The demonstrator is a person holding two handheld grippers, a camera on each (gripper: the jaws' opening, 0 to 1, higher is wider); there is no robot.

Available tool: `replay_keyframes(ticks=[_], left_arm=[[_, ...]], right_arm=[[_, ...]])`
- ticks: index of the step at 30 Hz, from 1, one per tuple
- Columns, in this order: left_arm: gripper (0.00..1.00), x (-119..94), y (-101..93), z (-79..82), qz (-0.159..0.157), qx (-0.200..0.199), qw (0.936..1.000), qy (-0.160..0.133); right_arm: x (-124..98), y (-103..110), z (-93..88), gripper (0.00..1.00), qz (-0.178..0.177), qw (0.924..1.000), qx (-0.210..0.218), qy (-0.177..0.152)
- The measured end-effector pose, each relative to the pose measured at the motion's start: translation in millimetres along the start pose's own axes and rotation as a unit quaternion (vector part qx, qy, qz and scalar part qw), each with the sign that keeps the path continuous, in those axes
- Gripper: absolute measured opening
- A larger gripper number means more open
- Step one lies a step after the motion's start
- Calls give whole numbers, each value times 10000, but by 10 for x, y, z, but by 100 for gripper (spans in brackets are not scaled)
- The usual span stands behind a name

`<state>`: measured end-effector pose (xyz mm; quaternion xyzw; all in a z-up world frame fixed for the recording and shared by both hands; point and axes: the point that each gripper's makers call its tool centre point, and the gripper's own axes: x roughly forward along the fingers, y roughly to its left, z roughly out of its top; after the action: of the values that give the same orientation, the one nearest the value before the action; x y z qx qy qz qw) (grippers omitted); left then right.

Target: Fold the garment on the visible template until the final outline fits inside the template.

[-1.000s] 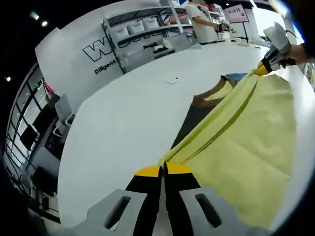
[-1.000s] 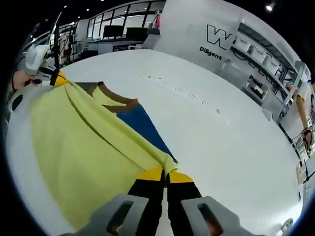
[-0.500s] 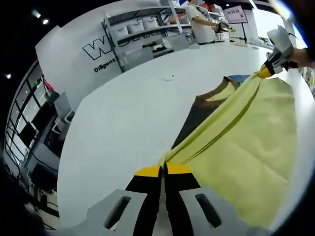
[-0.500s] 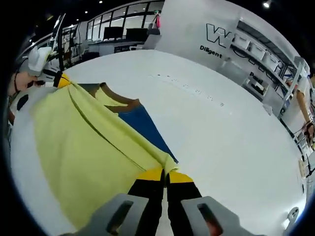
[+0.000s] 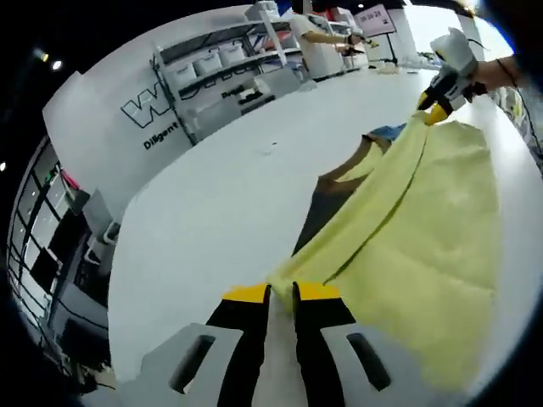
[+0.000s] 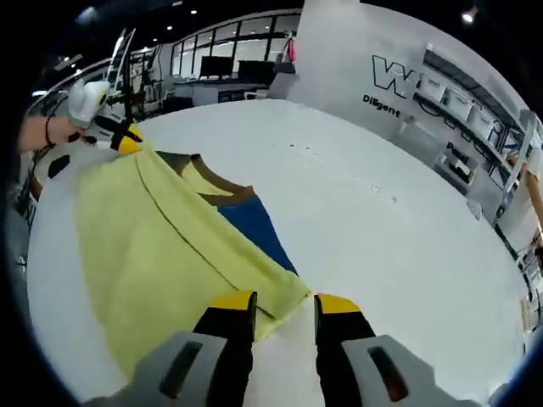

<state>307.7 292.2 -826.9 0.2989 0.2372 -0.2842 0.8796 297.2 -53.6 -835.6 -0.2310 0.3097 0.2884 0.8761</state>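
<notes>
A yellow garment (image 5: pixel 424 246) lies folded over on the white table (image 5: pixel 212 212), its folded edge running between the two grippers. Its brown-trimmed neckline (image 6: pixel 222 193) peeks out beside a blue template (image 6: pixel 254 225), mostly covered by cloth; the template looks dark (image 5: pixel 327 208) in the left gripper view. My left gripper (image 5: pixel 282 292) stands slightly open, with the garment's near corner just ahead of its tips. My right gripper (image 6: pixel 286 303) is clearly open, a cloth corner lying between its jaws. Each gripper also appears at the other's far corner: right gripper (image 5: pixel 434 112), left gripper (image 6: pixel 127 142).
Shelves with bins (image 5: pixel 221 64) and a lettered wall (image 6: pixel 394 80) stand beyond the table's far edge. A person (image 5: pixel 318 38) works at the back. The white table stretches bare to the left of the garment (image 5: pixel 195 220) and to its right (image 6: pixel 399 254).
Both grippers were shut on the garment's corners and have now opened, the right one wide, the left one a little. The cloth has settled onto the table.
</notes>
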Motion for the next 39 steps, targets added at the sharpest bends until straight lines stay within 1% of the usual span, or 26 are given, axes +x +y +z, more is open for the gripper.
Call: replay_keyframes(ticks=[1, 2, 4, 5, 7, 8, 11, 13, 14, 15, 16, 19, 20, 21, 23, 27, 28, 29, 30, 32, 34, 35, 36, 37, 38, 39], left_arm=[[23, -11, -25, 28, -93, 136, 9998, -76], [32, -3, -21, 85, -138, 578, 9980, -230], [40, -6, -114, 136, -479, 1321, 9895, -334], [37, -16, -140, 133, -569, 1396, 9881, -296], [32, -65, -208, 162, -747, 1879, 9789, -295], [32, -83, -247, 130, -840, 2088, 9742, -165], [31, -95, -274, 104, -848, 2333, 9687, -37], [27, -104, -298, 110, -911, 2292, 9691, -50], [25, -108, -302, 112, -923, 2351, 9676, -33], [25, -109, -297, 109, -930, 2458, 9649, -1], [25, -109, -297, 105, -942, 2541, 9626, 27], [23, -85, -308, 121, -1059, 2534, 9615, 14], [23, -71, -315, 129, -1124, 2582, 9595, 38], [22, -59, -301, 129, -1148, 2670, 9568, 70], [20, -45, -299, 124, -1250, 2803, 9516, 156], [15, -4, -298, 111, -1438, 2620, 9540, 235], [12, -2, -299, 109, -1448, 2629, 9536, 242], [9, 12, -309, 90, -1498, 2723, 9501, 265], [6, 18, -322, 83, -1548, 2692, 9502, 275], [4, 35, -319, 80, -1559, 2622, 9520, 258], [3, 42, -312, 74, -1599, 2389, 9575, 217], [3, 36, -303, 69, -1640, 2337, 9583, 152], [3, 34, -297, 61, -1655, 2189, 9615, 142], [3, 38, -279, 53, -1634, 2101, 9638, 158], [3, 37, -277, 53, -1627, 2107, 9638, 161], [3, 28, -285, 50, -1606, 2249, 9609, 145]], right_arm=[[-9, -1, 20, 28, 74, 9995, -311, 9], [-21, 6, 83, 28, 177, 9973, -706, -72], [-48, 87, 175, 28, 454, 9927, -1094, -239], [-55, 106, 188, 27, 514, 9914, -1180, -254], [-81, 194, 201, 22, 866, 9797, -1796, -211], [-91, 218, 191, 21, 963, 9750, -1994, -170], [-91, 201, 100, 15, 1135, 9591, -2592, 53], [-73, 131, 33, 8, 1111, 9603, -2553, 196], [-74, 111, 16, 7, 1119, 9598, -2562, 239], [-73, 104, -2, 8, 1147, 9560, -2687, 260], [-70, 107, -9, 9, 1167, 9549, -2715, 274], [-45, 127, -18, 11, 1224, 9545, -2703, 292], [-37, 159, -31, 11, 1328, 9493, -2833, 296], [-25, 162, -47, 10, 1341, 9475, -2883, 336], [-8, 157, -117, 9, 1386, 9392, -3099, 520], [36, 121, -115, 6, 1398, 9403, -3062, 495], [35, 126, -118, 5, 1416, 9390, -3092, 505], [36, 123, -118, 5, 1417, 9370, -3150, 518], [42, 122, -121, 3, 1422, 9369, -3148, 543], [47, 138, -133, 0, 1482, 9402, -3011, 583], [49, 149, -140, 0, 1477, 9431, -2922, 574], [51, 147, -135, 0, 1461, 9440, -2905, 561], [56, 135, -134, 0, 1403, 9524, -2648, 557], [58, 130, -133, 0, 1396, 9557, -2529, 567], [61, 119, -130, 0, 1382, 9553, -2550, 569], [59, 118, -130, 0, 1368, 9546, -2586, 563]])
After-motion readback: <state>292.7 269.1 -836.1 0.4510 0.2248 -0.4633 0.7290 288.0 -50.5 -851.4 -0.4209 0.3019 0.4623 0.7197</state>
